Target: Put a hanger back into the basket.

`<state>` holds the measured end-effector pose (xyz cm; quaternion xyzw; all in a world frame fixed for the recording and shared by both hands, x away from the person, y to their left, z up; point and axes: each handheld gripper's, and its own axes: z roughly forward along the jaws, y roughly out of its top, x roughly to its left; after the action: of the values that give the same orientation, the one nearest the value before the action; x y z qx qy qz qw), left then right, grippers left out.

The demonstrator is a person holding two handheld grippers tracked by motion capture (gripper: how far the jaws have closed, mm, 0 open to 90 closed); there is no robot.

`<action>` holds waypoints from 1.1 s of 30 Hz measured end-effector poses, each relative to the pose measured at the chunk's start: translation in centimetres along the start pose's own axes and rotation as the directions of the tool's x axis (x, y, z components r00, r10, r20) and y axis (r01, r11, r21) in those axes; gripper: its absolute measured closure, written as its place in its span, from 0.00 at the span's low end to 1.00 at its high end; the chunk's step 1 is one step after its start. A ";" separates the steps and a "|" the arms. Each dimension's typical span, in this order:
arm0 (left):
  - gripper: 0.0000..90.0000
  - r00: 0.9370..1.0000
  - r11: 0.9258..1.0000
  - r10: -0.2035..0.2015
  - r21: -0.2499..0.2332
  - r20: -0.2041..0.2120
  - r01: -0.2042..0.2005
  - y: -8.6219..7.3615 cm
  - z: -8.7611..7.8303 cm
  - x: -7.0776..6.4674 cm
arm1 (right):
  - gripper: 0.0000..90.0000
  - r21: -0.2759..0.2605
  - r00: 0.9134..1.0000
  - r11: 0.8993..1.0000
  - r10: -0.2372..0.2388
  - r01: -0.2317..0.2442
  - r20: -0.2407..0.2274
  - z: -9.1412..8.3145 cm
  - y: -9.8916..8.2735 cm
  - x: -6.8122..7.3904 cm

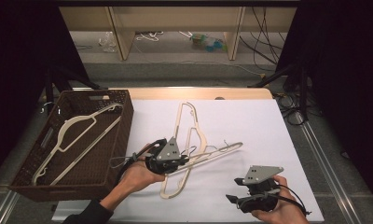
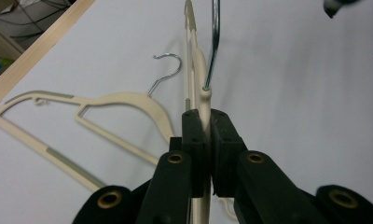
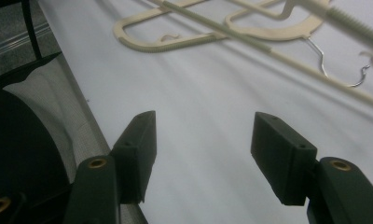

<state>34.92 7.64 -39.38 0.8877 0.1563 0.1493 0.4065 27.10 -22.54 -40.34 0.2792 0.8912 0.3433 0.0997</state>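
My left gripper is shut on the neck of a cream plastic hanger, just below its metal hook. That hanger is seen edge-on in the left gripper view, tilted up off the white cloth. A second cream hanger lies flat on the cloth beside it, partly crossed by the held one. My right gripper hovers low near the table's front right edge, open, with only bare cloth between its jaws. Both hangers show beyond it.
A brown woven basket stands at the table's left with another cream hanger lying inside. The white cloth covers the table, whose wooden edge shows at the back. Dark stands and cables flank both sides.
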 end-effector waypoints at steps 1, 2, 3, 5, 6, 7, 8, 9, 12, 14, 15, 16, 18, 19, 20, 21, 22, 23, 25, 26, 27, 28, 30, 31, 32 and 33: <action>0.95 1.000 1.000 0.000 0.000 0.000 0.000 0.0 0.0 0.0 | 0.46 -0.002 1.000 1.000 -0.012 0.012 -0.004 0.1 0.0 0.0; 0.95 1.000 1.000 -0.018 0.001 0.001 0.018 -0.1 -0.1 0.2 | 0.46 0.017 1.000 1.000 -0.010 0.010 -0.018 0.0 0.0 0.0; 0.95 0.999 0.999 -0.034 -0.002 -0.003 0.034 -0.1 -0.2 0.4 | 0.46 0.014 1.000 1.000 -0.012 0.012 -0.016 0.0 0.0 0.0; 0.96 0.998 0.998 -0.070 -0.004 0.009 0.070 -0.2 -0.5 0.9 | 0.47 0.018 1.000 1.000 0.000 0.001 -0.017 0.0 0.1 0.1; 0.96 0.997 0.996 -0.083 -0.006 0.003 0.083 -0.2 -0.6 1.1 | 0.47 0.013 1.000 1.000 -0.011 0.011 -0.015 0.0 0.1 0.0; 0.96 0.991 0.991 -0.131 -0.029 0.014 0.132 -0.2 -0.8 1.5 | 0.47 -0.006 1.000 1.000 -0.015 0.015 -0.001 0.1 0.0 0.0; 0.96 0.987 0.987 -0.158 -0.040 0.018 0.158 -0.2 -0.9 1.6 | 0.47 -0.005 1.000 1.000 -0.013 0.013 0.000 0.1 0.0 -0.1; 0.96 0.984 0.983 -0.176 -0.048 0.024 0.177 -0.1 -1.1 1.8 | 0.47 -0.005 1.000 1.000 -0.013 0.013 -0.001 0.1 0.0 -0.1; 0.96 0.975 0.973 -0.218 -0.073 0.035 0.220 0.3 -1.8 2.3 | 0.47 -0.005 1.000 1.000 -0.010 0.010 -0.004 0.2 0.0 -0.1; 0.95 0.970 0.967 -0.238 -0.081 0.038 0.241 0.5 -2.0 2.3 | 0.46 -0.004 1.000 1.000 -0.010 0.010 -0.006 0.2 0.0 -0.1; 0.96 0.969 0.966 -0.245 -0.082 0.033 0.247 0.7 -2.3 2.4 | 0.46 0.006 1.000 1.000 -0.009 0.009 -0.009 0.1 0.0 -0.1; 0.96 0.966 0.962 -0.255 -0.091 0.036 0.257 0.8 -2.5 2.5 | 0.46 0.006 1.000 1.000 -0.009 0.009 -0.009 0.1 0.0 -0.1; 0.96 0.960 0.955 -0.275 -0.103 0.047 0.278 1.2 -3.2 2.7 | 0.46 -0.006 1.000 1.000 -0.009 0.009 -0.008 0.2 0.0 0.0; 0.96 0.953 0.945 -0.298 -0.122 0.058 0.303 1.6 -4.1 3.1 | 0.46 -0.009 1.000 1.000 -0.011 0.011 -0.008 0.2 0.0 0.0; 0.95 0.953 0.945 -0.298 -0.122 0.058 0.303 1.6 -4.1 3.1 | 0.46 -0.009 1.000 1.000 -0.011 0.011 -0.008 0.2 0.0 0.0; 0.95 0.948 0.938 -0.314 -0.136 0.056 0.319 1.8 -4.6 3.3 | 0.46 -0.014 1.000 1.000 -0.017 0.017 -0.005 0.2 0.0 -0.1; 0.95 0.945 0.933 -0.321 -0.149 0.060 0.327 1.9 -5.2 3.5 | 0.46 -0.015 1.000 1.000 -0.015 0.015 -0.004 0.2 0.0 -0.1; 0.96 0.938 0.925 -0.340 -0.159 0.061 0.346 2.2 -5.8 3.7 | 0.46 -0.013 1.000 1.000 -0.014 0.014 -0.007 0.2 0.0 -0.1; 0.96 0.931 0.915 -0.361 -0.171 0.051 0.365 2.5 -7.0 4.1 | 0.46 -0.012 1.000 1.000 -0.013 0.013 -0.008 0.2 0.0 -0.1; 0.95 0.924 0.907 -0.379 -0.181 0.049 0.381 2.8 -8.2 4.5 | 0.46 -0.001 1.000 1.000 -0.013 0.013 -0.016 0.1 0.0 -0.1; 0.96 0.924 0.907 -0.379 -0.181 0.049 0.381 2.8 -8.2 4.5 | 0.46 -0.001 1.000 1.000 -0.013 0.013 -0.016 0.1 0.0 -0.1; 0.96 0.923 0.905 -0.382 -0.187 0.042 0.383 2.9 -8.8 4.7 | 0.46 -0.001 1.000 1.000 -0.014 0.014 -0.017 0.1 0.0 -0.1; 0.95 0.911 0.888 -0.410 -0.209 0.042 0.410 3.0 -10.9 5.4 | 0.46 -0.012 1.000 1.000 -0.014 0.014 -0.010 0.2 0.0 -0.1; 0.96 0.911 0.888 -0.410 -0.209 0.042 0.410 3.0 -10.9 5.4 | 0.46 0.001 1.000 1.000 -0.015 0.015 -0.016 0.2 0.0 -0.1; 0.96 0.910 0.887 -0.415 -0.213 0.026 0.410 3.1 -12.4 6.0 | 0.46 -0.013 1.000 1.000 -0.014 0.014 -0.008 0.3 0.0 -0.1; 0.96 0.908 0.884 -0.418 -0.224 0.016 0.411 3.1 -13.2 6.4 | 0.46 0.002 1.000 1.000 -0.015 0.016 -0.018 0.3 0.0 -0.1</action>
<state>35.99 17.15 -27.84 0.7803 0.3310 0.0901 0.5229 27.31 -22.45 -40.55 0.2692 0.8946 0.3441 0.0939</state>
